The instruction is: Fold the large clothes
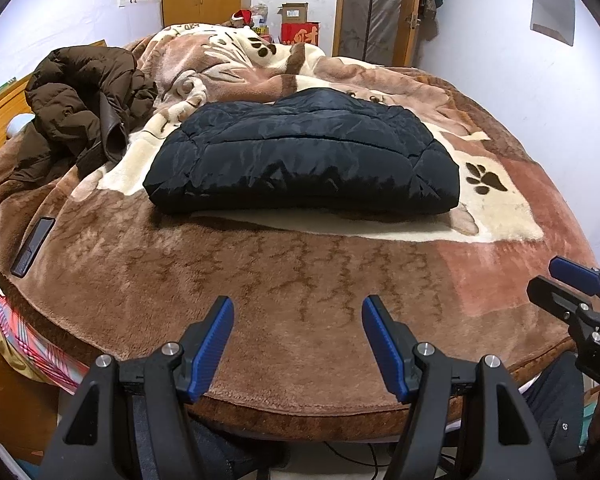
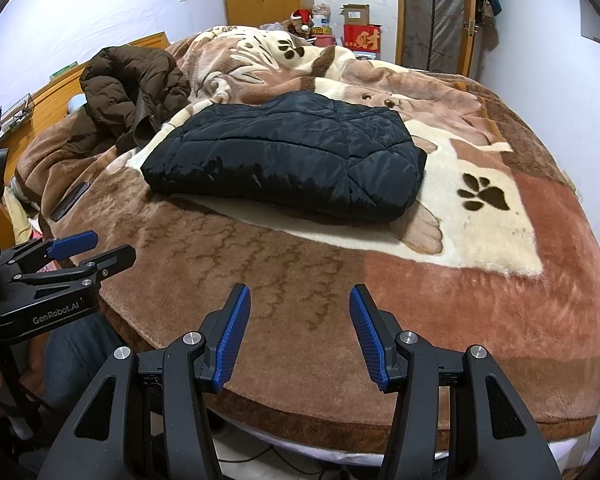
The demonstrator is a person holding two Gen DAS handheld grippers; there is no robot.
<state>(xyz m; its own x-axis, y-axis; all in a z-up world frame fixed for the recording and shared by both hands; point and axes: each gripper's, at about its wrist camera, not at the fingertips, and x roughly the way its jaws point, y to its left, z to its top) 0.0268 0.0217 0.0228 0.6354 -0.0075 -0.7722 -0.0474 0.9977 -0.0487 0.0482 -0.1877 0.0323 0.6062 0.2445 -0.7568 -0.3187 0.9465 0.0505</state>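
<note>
Jaws spread on both grippers, left gripper (image 1: 298, 344), right gripper (image 2: 300, 332), folded black jacket (image 1: 300, 156) on blanket (image 1: 260, 280)

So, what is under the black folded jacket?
The black jacket lies on the brown and cream blanket. Anything between them is covered and cannot be seen.

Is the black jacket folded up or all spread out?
Folded: the black jacket lies as a neat thick rectangle on the blanket, no sleeves sticking out.

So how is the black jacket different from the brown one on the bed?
The black jacket is folded into a flat, neat rectangle mid-bed; the brown jacket lies crumpled in a heap toward the left edge. Black looks quilted with a slight sheen, brown matte. Both are puffy and rest on the blanket, untouched by either gripper.
</note>
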